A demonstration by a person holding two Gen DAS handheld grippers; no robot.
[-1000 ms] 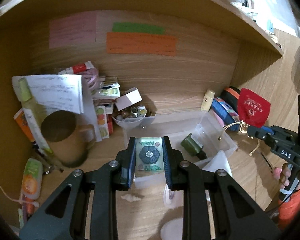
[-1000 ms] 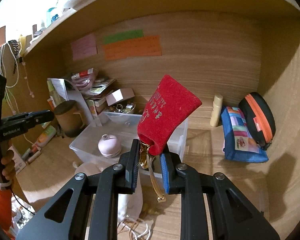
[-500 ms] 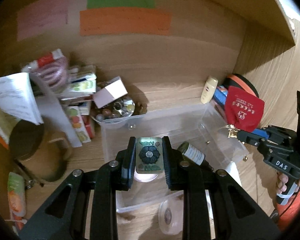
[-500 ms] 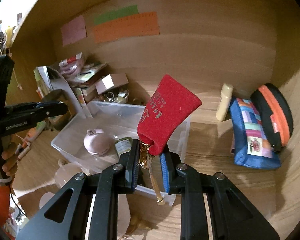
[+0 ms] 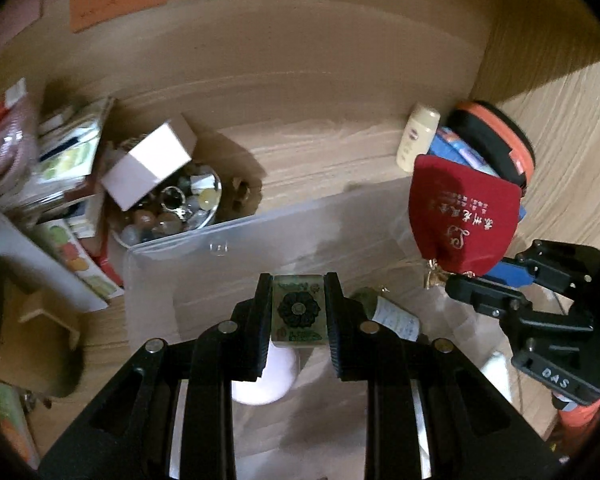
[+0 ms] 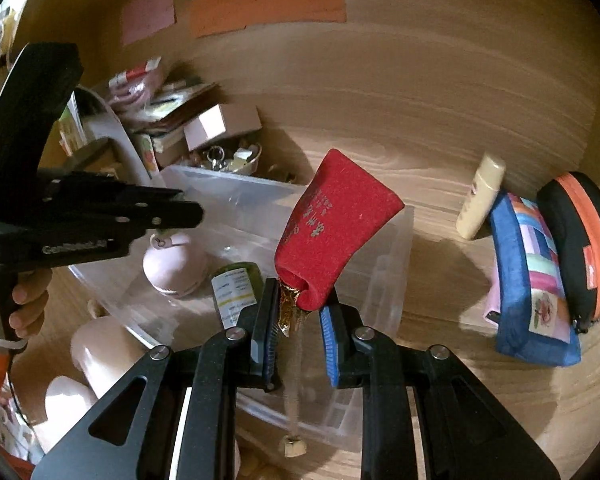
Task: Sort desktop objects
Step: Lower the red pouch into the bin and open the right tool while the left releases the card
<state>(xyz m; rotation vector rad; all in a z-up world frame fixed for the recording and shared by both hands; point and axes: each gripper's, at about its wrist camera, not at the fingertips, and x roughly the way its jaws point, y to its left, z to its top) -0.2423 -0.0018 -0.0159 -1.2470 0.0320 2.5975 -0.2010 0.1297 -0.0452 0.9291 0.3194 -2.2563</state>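
My left gripper (image 5: pixel 298 312) is shut on a small green tile with a dark flower pattern (image 5: pixel 299 310) and holds it over the clear plastic bin (image 5: pixel 236 248). My right gripper (image 6: pixel 300 312) is shut on the neck of a red drawstring pouch (image 6: pixel 336 232), held above the bin's (image 6: pixel 396 264) right end; a gold cord with a bead (image 6: pixel 294 446) hangs from it. The pouch also shows in the left wrist view (image 5: pixel 460 220). In the bin lie a pink round case (image 6: pixel 174 264) and a dark green bottle (image 6: pixel 236 284).
A bowl of trinkets (image 5: pixel 172 208) with a white box (image 5: pixel 148 168) on it, and stacked booklets (image 5: pixel 68 160), stand left of the bin. A cream tube (image 6: pixel 480 196), a blue patchwork pouch (image 6: pixel 532 280) and a black-and-orange case (image 6: pixel 580 240) lean at the right wall. Sticky notes (image 6: pixel 268 4) hang on the back panel.
Both grippers have moved forward into the alcove and over the bin, each still gripping its object. The pouch's cord is swinging.
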